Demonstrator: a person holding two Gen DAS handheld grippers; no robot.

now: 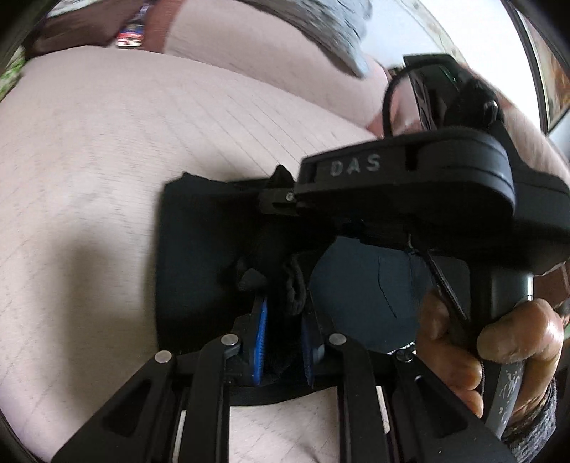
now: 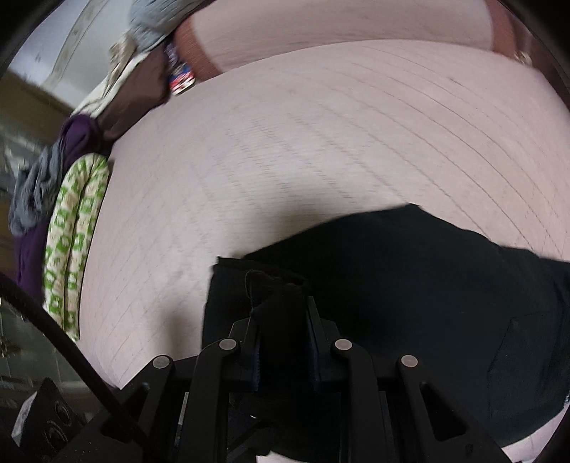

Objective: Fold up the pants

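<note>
Black pants [image 1: 192, 249] lie on a pink quilted bed [image 1: 107, 160]. My left gripper [image 1: 285, 313] is shut on a bunched edge of the pants between its blue pads [image 1: 260, 338]. The right gripper's body, marked DAS [image 1: 392, 185], crosses the left wrist view just above the pants, held by a hand [image 1: 498, 342]. In the right wrist view the pants [image 2: 409, 285] spread to the right. My right gripper [image 2: 283, 310] is shut on a folded edge of them.
A green and white patterned cloth [image 2: 74, 242] and purple and grey clothes [image 2: 46, 178] lie at the bed's left edge. Pink pillows [image 1: 249, 39] and a grey cloth [image 1: 335, 32] lie at the head of the bed.
</note>
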